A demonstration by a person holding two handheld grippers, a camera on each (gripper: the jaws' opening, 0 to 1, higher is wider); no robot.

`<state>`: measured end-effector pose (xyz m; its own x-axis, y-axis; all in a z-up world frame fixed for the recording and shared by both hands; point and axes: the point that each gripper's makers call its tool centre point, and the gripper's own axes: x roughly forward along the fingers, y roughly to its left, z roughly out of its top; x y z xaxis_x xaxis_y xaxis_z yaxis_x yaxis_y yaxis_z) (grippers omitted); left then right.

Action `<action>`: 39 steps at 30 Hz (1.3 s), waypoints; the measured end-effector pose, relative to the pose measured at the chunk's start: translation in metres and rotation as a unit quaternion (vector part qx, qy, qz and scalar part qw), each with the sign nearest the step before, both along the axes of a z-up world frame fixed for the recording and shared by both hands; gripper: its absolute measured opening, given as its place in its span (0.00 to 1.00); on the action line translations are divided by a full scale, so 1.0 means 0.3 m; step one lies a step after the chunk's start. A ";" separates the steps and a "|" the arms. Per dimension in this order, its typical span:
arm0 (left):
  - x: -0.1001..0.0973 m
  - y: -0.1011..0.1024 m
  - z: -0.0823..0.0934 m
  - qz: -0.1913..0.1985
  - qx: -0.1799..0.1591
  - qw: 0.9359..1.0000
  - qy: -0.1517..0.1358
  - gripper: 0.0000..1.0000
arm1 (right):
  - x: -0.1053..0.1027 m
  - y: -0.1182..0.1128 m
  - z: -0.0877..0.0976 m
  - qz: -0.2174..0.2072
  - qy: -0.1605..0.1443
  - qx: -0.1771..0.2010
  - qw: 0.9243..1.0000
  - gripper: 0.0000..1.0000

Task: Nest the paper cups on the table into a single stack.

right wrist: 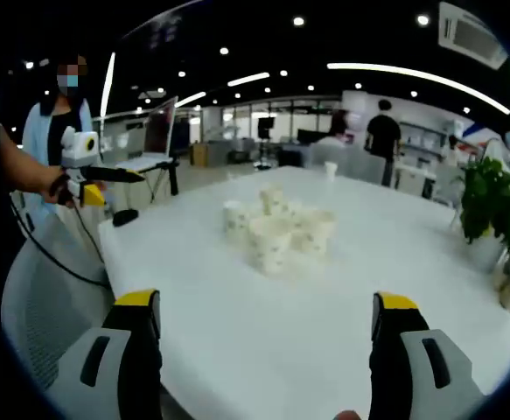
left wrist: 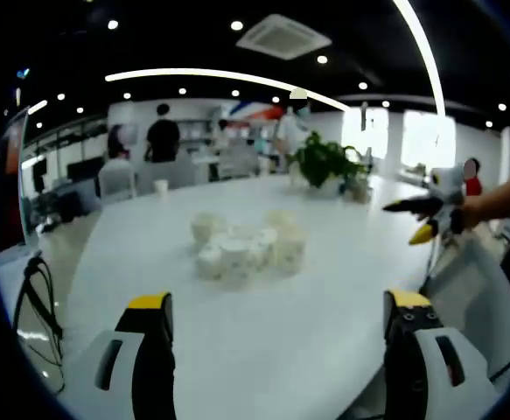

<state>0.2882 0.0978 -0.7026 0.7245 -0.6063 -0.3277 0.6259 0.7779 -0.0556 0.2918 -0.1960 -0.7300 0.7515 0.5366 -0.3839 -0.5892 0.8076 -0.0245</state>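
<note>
In the left gripper view our left tongs (left wrist: 276, 319) stand wide apart, yellow-tipped jaws rising at 7 and 5 o'clock with nothing between them but bare white counter (left wrist: 324, 350). Ahead of them, toward 12 o'clock and well apart from the tips, the paper cups (left wrist: 248, 245) sit bunched in a loose cluster near the middle of the counter, several touching one another, none nested that we can tell. One more single cup (left wrist: 161, 186) stands alone at the far edge around 11 o'clock. At 3 o'clock our right tongs (left wrist: 425, 214) come into this view, held off the counter's side.

In the right gripper view the right tongs (right wrist: 268, 319) are likewise spread wide and empty over the counter (right wrist: 263, 367). The cups (right wrist: 278, 229) lie straight ahead at 12 o'clock, clear of the jaws. The left tongs (right wrist: 119, 179) show at 9 o'clock beside the counter's edge. A potted plant (right wrist: 495, 206) stands at 3 o'clock on the counter.
</note>
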 end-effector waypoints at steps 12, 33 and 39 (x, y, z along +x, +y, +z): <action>0.005 0.013 0.003 0.010 -0.001 1.000 -0.003 0.98 | -0.010 0.008 -0.018 0.002 0.007 0.004 1.000 1.00; 0.016 0.018 -0.001 0.007 0.010 1.000 -0.005 0.98 | 0.008 0.012 -0.032 0.003 0.013 0.001 1.000 1.00; 0.019 0.017 -0.010 0.006 0.011 1.000 -0.001 0.98 | 0.028 0.018 -0.042 0.005 0.012 0.002 1.000 1.00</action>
<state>0.2940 0.1030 -0.7055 0.7330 -0.5895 -0.3394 0.6158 0.7870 -0.0371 0.3004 -0.1905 -0.7425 0.7366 0.5454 -0.3999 -0.5971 0.8021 -0.0060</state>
